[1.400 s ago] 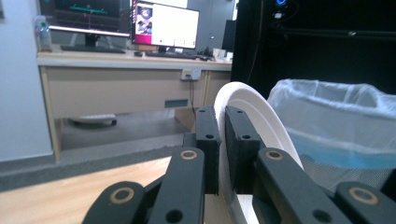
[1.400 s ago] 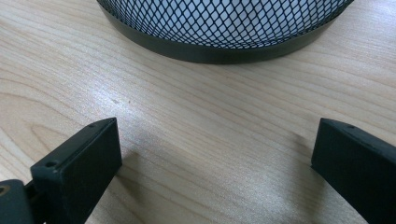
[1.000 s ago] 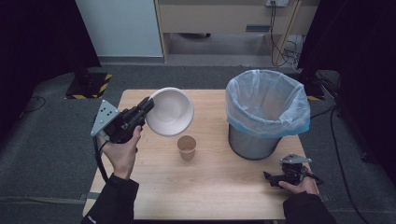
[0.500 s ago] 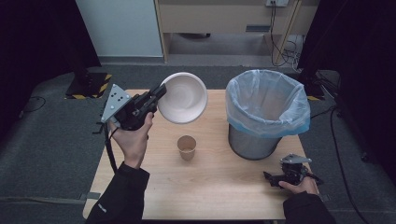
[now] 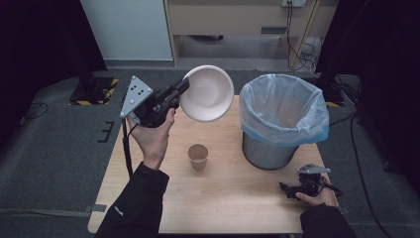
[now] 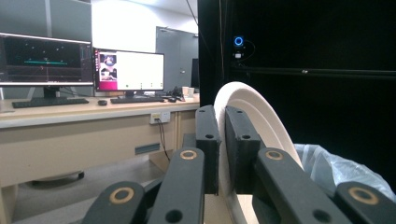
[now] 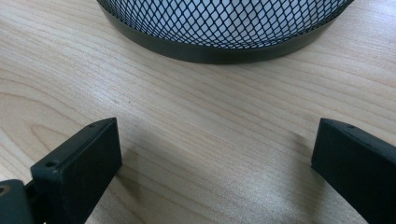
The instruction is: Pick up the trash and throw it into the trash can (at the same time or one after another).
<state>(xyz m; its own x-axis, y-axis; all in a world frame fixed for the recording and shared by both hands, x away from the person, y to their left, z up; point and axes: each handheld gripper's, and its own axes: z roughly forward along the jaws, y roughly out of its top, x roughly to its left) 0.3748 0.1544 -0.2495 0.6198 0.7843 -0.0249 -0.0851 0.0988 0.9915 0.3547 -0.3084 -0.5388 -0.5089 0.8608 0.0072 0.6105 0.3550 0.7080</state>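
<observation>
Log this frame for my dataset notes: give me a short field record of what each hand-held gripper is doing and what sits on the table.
left hand-held gripper: shut on the rim of the white bowl, held tilted in the air above the table's far edge
right hand-held gripper: open, holding nothing, low over the table near the bin's base
paper cup: upright, mid-table
bin: black mesh, light liner, on the table at right
table: light wood
</observation>
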